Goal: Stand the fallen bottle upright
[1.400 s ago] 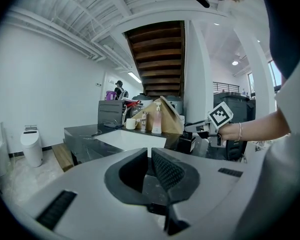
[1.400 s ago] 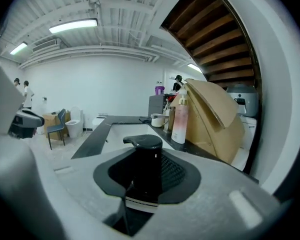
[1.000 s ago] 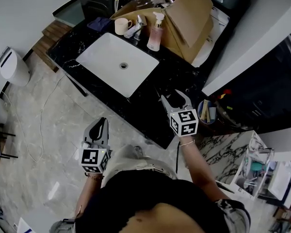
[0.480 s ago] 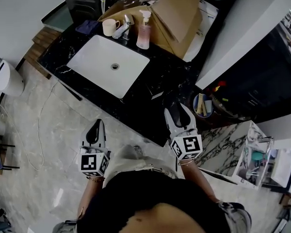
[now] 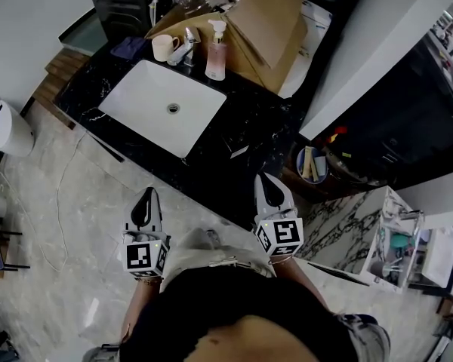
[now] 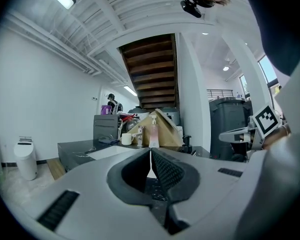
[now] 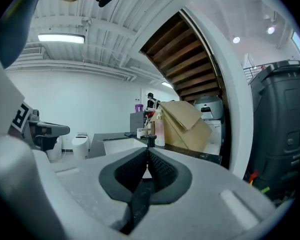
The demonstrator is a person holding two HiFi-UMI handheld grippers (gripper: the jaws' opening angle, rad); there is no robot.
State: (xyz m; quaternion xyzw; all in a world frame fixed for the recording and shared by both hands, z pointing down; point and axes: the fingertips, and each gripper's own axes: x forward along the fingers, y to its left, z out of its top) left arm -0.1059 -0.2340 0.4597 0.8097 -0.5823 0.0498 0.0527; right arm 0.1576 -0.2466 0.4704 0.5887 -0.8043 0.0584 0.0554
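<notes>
The dark bottle (image 7: 150,140) stands upright right of the sink (image 5: 140,96), so the job looks done. Both grippers hang short of the sink. The left gripper (image 5: 147,196) is closed and empty. The right gripper (image 5: 266,181) has just closed on nothing.

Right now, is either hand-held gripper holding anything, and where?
Nothing. The left hand-held gripper is shut, empty; the right hand-held gripper has just closed on nothing.

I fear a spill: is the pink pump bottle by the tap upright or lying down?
Upright: the pink pump bottle stands on its base on the counter, with its pump head on top.
</notes>
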